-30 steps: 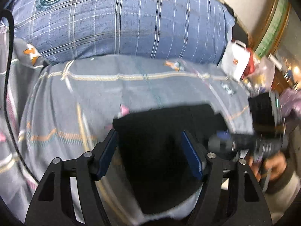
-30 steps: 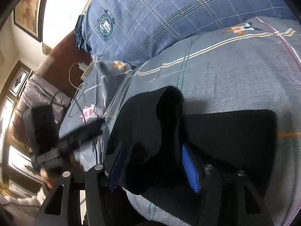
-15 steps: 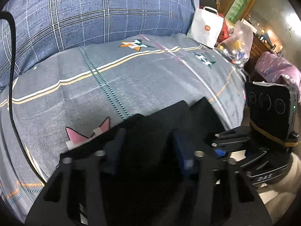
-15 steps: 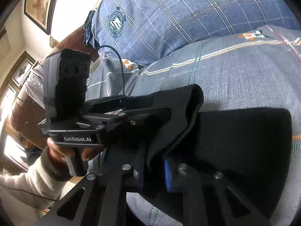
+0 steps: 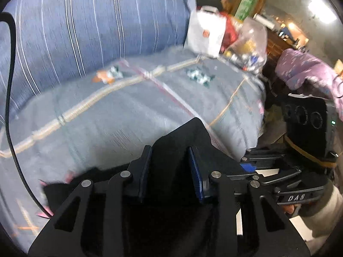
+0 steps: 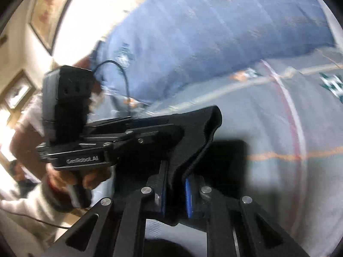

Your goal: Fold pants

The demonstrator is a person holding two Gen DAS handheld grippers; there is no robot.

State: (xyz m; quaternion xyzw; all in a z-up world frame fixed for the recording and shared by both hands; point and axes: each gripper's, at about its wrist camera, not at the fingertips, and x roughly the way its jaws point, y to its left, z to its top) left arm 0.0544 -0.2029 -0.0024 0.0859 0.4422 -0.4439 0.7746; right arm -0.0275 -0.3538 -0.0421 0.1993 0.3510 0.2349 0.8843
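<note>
Black pants [image 5: 182, 135] lie on a grey patterned bed sheet [image 5: 128, 117]. My left gripper [image 5: 169, 150] has a bunched edge of the pants between its blue pads, which press on the cloth while the jaws are still closing. That edge is raised off the sheet. In the right wrist view, my right gripper [image 6: 175, 171] is shut on a raised fold of the pants [image 6: 201, 126]. The left gripper [image 6: 171, 132] grips the same fold just to its left. The flat part of the pants [image 6: 227, 156] rests on the sheet behind.
A big blue plaid quilt [image 5: 85, 32] lies along the back of the bed. At the bed's right end stand a white paper bag [image 5: 205, 34] and a clear plastic bag [image 5: 250, 40], with purple bedding [image 5: 304, 72] beyond. A black cable [image 5: 8, 107] runs down the left.
Both grippers' jaws have narrowed onto the pants' edge. Both hands have lifted it and carried it across the bed, and the right end of the bed has come into the left wrist view.
</note>
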